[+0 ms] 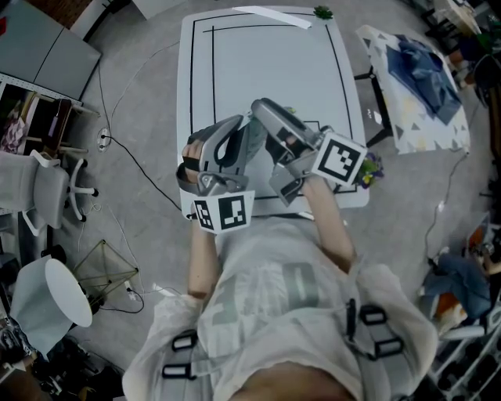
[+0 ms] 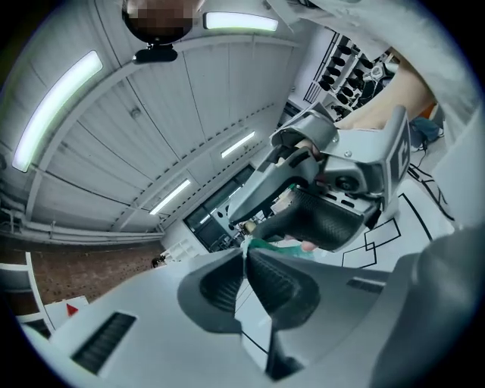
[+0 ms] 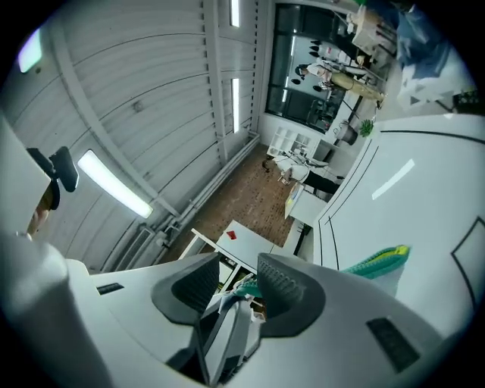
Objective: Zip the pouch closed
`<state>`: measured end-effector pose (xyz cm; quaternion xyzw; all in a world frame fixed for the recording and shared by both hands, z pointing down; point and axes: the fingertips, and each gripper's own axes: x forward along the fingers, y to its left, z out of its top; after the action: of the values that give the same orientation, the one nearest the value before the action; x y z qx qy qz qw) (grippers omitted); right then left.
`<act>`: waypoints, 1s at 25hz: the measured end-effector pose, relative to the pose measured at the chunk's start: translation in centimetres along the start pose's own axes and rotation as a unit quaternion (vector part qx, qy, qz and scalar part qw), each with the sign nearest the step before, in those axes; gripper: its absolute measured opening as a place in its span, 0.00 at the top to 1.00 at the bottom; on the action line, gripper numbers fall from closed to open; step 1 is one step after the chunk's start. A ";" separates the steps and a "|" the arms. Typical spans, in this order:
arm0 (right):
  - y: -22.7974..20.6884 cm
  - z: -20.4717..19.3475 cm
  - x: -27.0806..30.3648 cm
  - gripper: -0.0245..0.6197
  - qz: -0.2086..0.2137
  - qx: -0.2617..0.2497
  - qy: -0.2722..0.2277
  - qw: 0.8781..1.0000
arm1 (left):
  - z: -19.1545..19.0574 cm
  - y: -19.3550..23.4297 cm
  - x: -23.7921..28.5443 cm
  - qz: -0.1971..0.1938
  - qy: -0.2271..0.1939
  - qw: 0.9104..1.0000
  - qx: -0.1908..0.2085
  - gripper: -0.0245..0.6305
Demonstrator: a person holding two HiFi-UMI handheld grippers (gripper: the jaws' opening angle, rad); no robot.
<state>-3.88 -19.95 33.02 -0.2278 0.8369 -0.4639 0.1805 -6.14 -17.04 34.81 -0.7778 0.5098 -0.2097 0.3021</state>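
In the left gripper view a thin teal-green edge of the pouch [image 2: 274, 245] sticks out past my left gripper [image 2: 244, 255], whose jaws are shut on it. The right gripper [image 2: 333, 182] hangs just beyond it, facing back. In the right gripper view my right gripper [image 3: 231, 285] stands open, with a teal bit of the pouch [image 3: 244, 286] in the gap near one pad. The pouch's green-and-teal end [image 3: 380, 262] shows over the white table [image 3: 424, 189]. From the head view the left gripper [image 1: 235, 129] and right gripper [image 1: 264, 111] meet above the table [image 1: 266, 63] and hide the pouch.
Black lines are marked on the table top. A small plant [image 1: 322, 12] sits at its far edge and flowers [image 1: 369, 168] at its near right corner. A second table with blue cloth [image 1: 423, 70] stands to the right, and a chair [image 1: 47, 188] and round stool [image 1: 51, 298] to the left.
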 end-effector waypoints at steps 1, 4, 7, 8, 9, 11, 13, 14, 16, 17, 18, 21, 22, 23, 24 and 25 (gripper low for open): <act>0.0 -0.1 0.0 0.73 0.002 0.000 0.001 1.000 | -0.1 -0.2 0.1 -0.003 0.001 1.000 0.003 0.93; -0.5 -0.1 0.2 0.74 -0.005 0.002 0.004 1.000 | -0.3 -0.5 0.4 -0.007 0.003 1.000 0.006 0.93; -0.8 0.1 0.1 0.76 -0.011 0.016 -0.008 1.000 | -0.5 -1.0 0.7 -0.018 0.008 1.000 0.013 0.93; -0.9 0.2 0.0 0.78 -0.013 0.018 -0.010 1.000 | -0.5 -1.0 0.7 -0.020 0.009 1.000 0.015 0.93; -1.0 0.2 0.0 0.80 -0.016 0.018 -0.009 1.000 | -0.6 -1.1 0.7 -0.022 0.009 1.000 0.015 0.93; -1.2 0.0 0.1 0.84 -0.025 0.014 -0.005 1.000 | -0.6 -1.2 0.8 -0.025 0.009 0.999 0.017 0.93; -1.4 -0.2 0.2 0.86 -0.029 0.016 -0.002 0.999 | -0.6 -1.4 0.9 -0.030 0.008 0.999 0.025 0.93; -1.5 -0.4 0.2 0.86 -0.032 0.018 0.000 0.999 | -0.6 -1.5 0.9 -0.031 0.009 0.999 0.028 0.93; -1.7 -0.4 0.2 0.91 -0.042 0.018 0.001 0.999 | -0.7 -1.4 0.9 -0.031 0.010 0.999 0.028 0.93; -1.9 -0.4 0.1 0.93 -0.047 0.015 0.001 0.999 | -0.7 -1.4 0.9 -0.031 0.010 0.999 0.027 0.93; -1.9 -0.4 0.1 0.93 -0.049 0.011 0.002 0.999 | -0.8 -1.4 0.9 -0.031 0.011 0.999 0.028 0.93; -2.3 -0.4 0.1 0.94 -0.059 -0.004 0.004 0.998 | -1.0 -1.5 1.1 -0.032 0.014 0.999 0.027 0.93; -2.4 -0.4 0.0 0.94 -0.063 -0.009 0.005 0.998 | -1.0 -1.6 1.1 -0.032 0.016 0.999 0.025 0.93; -2.5 -0.4 0.0 0.94 -0.067 -0.017 0.007 0.998 | -1.1 -1.6 1.1 -0.033 0.017 0.999 0.023 0.93; -2.6 -0.4 0.0 0.94 -0.071 -0.025 0.010 0.997 | -1.1 -1.6 1.1 -0.034 0.018 0.999 0.021 0.93; -2.7 -0.4 0.0 0.95 -0.075 -0.032 0.012 0.997 | -1.2 -1.7 1.2 -0.035 0.019 0.999 0.019 0.93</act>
<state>-3.47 -20.93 35.55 -0.2900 0.8341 -0.4515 0.1281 -5.34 -17.92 36.84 -0.7850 0.4842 -0.2442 0.2994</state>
